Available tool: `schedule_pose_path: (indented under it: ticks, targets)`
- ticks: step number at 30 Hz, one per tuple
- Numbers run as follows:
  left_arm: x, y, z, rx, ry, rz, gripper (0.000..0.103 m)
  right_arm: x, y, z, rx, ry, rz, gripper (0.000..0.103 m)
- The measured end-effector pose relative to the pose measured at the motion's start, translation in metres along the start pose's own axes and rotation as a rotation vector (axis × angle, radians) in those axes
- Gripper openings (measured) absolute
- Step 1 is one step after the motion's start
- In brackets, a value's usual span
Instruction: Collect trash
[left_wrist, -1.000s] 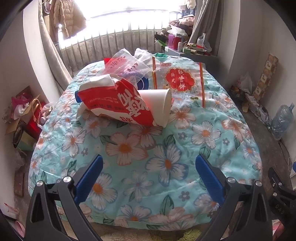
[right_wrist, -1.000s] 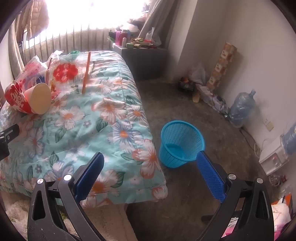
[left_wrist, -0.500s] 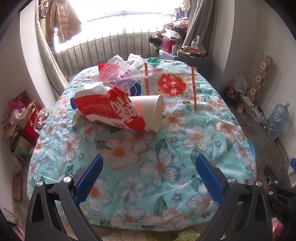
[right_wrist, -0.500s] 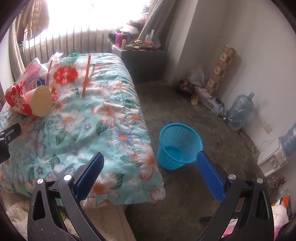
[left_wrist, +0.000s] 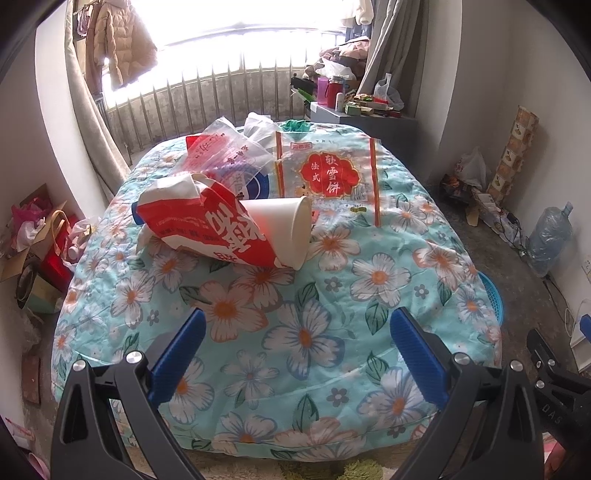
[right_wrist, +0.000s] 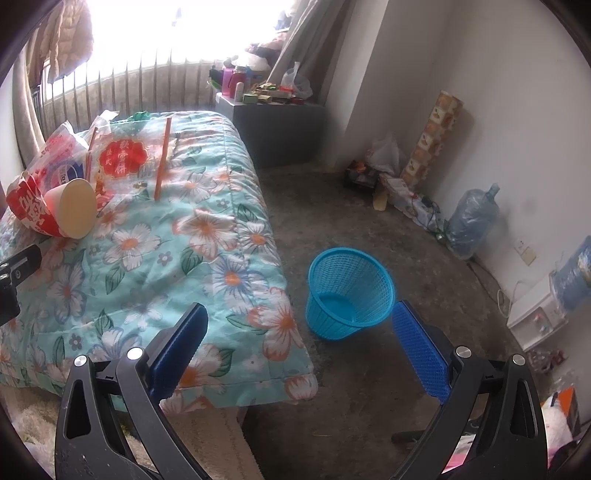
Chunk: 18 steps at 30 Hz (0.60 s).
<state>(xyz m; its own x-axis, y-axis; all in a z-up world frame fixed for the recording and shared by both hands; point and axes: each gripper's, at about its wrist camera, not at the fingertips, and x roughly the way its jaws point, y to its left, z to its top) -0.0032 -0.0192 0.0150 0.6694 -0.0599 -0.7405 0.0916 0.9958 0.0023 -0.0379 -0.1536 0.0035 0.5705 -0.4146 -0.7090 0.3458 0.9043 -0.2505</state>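
Both jaws are seen spread wide apart with nothing between them: the left gripper (left_wrist: 295, 341) is held over the near edge of a bed (left_wrist: 424, 258), and the right gripper (right_wrist: 301, 336) is held past the bed's near right corner, above the floor (right_wrist: 388, 229).

A round blue plastic basket (right_wrist: 349, 291) with mesh walls is seen standing upright on the bare grey floor, just beside the bed's right edge; nothing is seen inside it. A white paper cup (left_wrist: 284, 229) is seen lying on its side near the middle of the bed, its mouth turned to the right edge, nothing visible inside it. A crumpled red and white bag (left_wrist: 207, 225) lies against the cup on the left. Behind them, toward the far edge, a clear printed plastic bag (left_wrist: 225, 155) is heaped, and a flat clear snack wrapper (left_wrist: 328, 173) with a red label and orange side strips lies spread out.

The bed is covered by a quilted turquoise cover printed with large white and orange flowers. A cluttered grey cabinet (right_wrist: 280, 136) stands past the far right corner. A large clear water bottle (right_wrist: 471, 221) stands by the right wall. A tan jacket (left_wrist: 122, 48) hangs at the barred window.
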Motion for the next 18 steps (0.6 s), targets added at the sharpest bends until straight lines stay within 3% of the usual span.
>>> schedule_pose_path:
  ticks: [18]
  targets:
    - [-0.0009,-0.0008,0.0000,0.000,-0.003,0.000,0.097,-0.0020,-0.0058,0.0009,0.011,-0.003,-0.011,0.095]
